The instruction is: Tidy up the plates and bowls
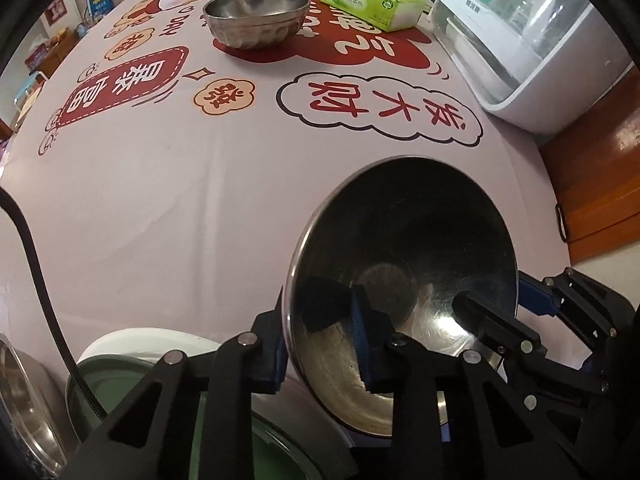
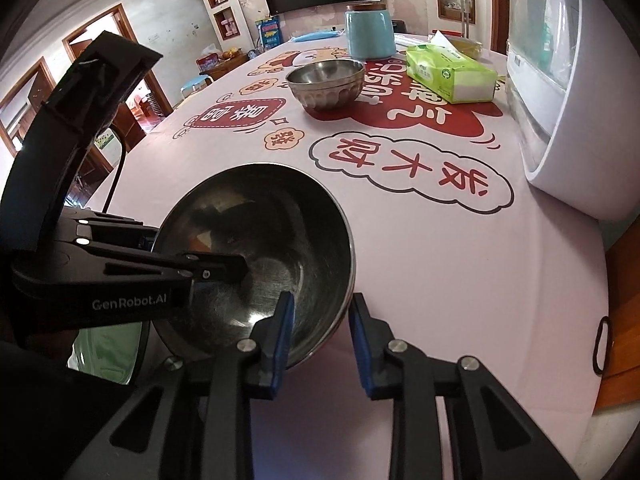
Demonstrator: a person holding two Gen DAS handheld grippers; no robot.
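Observation:
A steel bowl [image 1: 404, 240] [image 2: 260, 240] sits near the table's front edge, and both grippers hold it. In the left wrist view my left gripper [image 1: 320, 320] is shut on its left rim, with one blue pad outside and one inside. My right gripper [image 2: 320, 312] clamps the opposite rim the same way, and it shows at the bowl's right side [image 1: 502, 300] in the left wrist view. A second steel bowl [image 1: 256, 16] [image 2: 326, 82] stands far back on the red print. At the lower left is a white-rimmed green dish [image 1: 120, 376], with a steel dish [image 1: 24, 408] beside it.
A green tissue pack [image 2: 452, 76] and a teal canister [image 2: 370, 34] stand behind the far bowl. A white countertop appliance [image 2: 568, 100] fills the right side. A black cable [image 1: 36, 280] hangs at the left. A black hair tie [image 2: 604, 344] lies at the table's right edge.

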